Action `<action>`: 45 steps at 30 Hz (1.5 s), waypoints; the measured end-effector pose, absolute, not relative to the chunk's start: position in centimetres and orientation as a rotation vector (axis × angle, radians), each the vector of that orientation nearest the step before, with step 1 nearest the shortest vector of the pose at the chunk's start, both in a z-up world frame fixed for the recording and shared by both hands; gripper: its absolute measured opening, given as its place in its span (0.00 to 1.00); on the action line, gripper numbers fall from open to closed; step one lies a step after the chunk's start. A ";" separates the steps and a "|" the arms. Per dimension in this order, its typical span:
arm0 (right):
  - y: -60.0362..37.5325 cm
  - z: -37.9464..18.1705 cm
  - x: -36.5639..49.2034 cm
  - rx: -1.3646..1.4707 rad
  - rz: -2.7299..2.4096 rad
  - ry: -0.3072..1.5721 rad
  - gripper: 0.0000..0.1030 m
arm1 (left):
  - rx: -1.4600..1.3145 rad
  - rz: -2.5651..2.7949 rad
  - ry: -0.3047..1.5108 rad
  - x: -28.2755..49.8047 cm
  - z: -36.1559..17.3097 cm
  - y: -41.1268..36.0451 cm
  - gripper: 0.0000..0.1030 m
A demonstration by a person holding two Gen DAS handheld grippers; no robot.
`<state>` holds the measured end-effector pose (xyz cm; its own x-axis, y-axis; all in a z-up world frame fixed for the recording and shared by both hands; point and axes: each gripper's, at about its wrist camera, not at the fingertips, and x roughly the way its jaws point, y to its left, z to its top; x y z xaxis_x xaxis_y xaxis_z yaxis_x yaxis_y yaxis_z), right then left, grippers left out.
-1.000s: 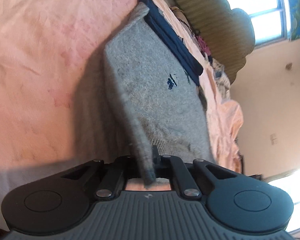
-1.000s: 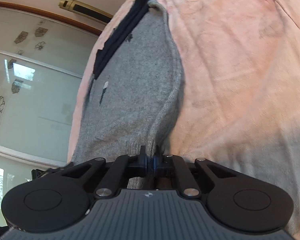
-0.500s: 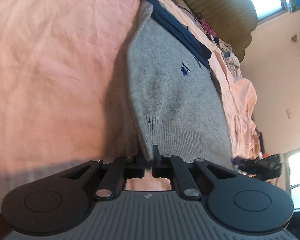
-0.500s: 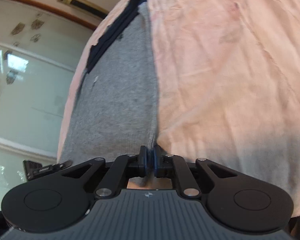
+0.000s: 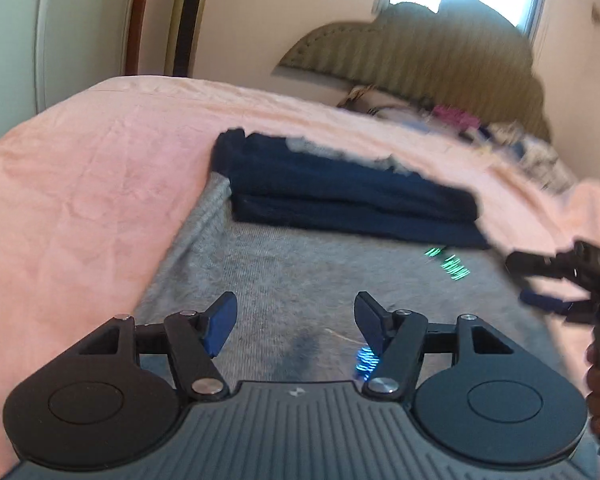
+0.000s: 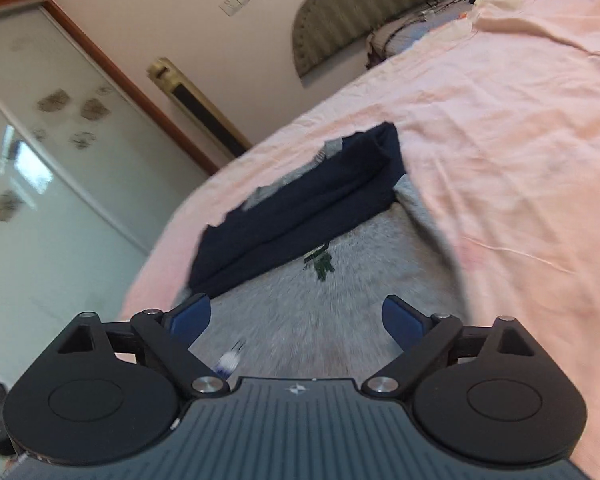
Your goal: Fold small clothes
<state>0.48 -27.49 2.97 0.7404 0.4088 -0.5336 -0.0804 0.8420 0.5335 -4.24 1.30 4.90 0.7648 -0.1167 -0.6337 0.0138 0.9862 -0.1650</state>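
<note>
Grey knit: the grey garment (image 5: 300, 280) lies flat on my pink bedsheet (image 5: 80, 200), spread out beneath both tools, so I judge one fold is laid and it rests there to be squared up.
Navy piece: a dark blue folded cloth (image 5: 340, 200) sits across the far end of the grey garment, touching it, probably parked there as a finished item.
Left gripper (image 5: 296, 324): my jaws are opening, with nothing between the pads; only grey knit shows through the gap, so I have no hold on the fabric.
Right gripper (image 6: 296, 320): its jaws are opening too, wider, and empty; in the left wrist view it hangs at the right edge, above the garment's right side.
Why both sit apart: one tool stands over each side of the garment, which suits letting a folded edge drop evenly.
Next, as I judge it: find new corners for another fold.
Blur: the pictures are smeared, so the garment's near edge is unclear.
</note>
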 end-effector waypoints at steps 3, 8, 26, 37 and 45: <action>-23.9 0.2 3.1 0.304 0.178 0.739 0.86 | 0.002 -0.026 0.676 -4.0 2.1 -0.2 0.66; -19.7 -1.4 0.9 -0.092 0.133 0.702 1.00 | 0.040 -0.035 0.696 -4.7 1.8 -0.3 0.82; -21.3 -1.0 -7.7 -0.056 0.097 0.702 1.00 | 0.036 0.000 0.708 -8.2 2.0 -0.4 0.93; -21.5 -1.1 -7.7 -0.050 0.100 0.699 1.00 | 0.035 0.009 0.713 -8.3 1.9 -0.4 1.00; -21.5 -1.1 -7.8 -0.050 0.100 0.699 1.00 | 0.025 0.006 0.714 -8.3 1.9 -0.3 1.00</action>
<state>-7.75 -21.48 -1.09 0.7612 0.0749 -0.6441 -0.1084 0.9940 -0.0126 -8.31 -0.32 1.86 0.7557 0.0137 -0.6548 0.0035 0.9997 0.0251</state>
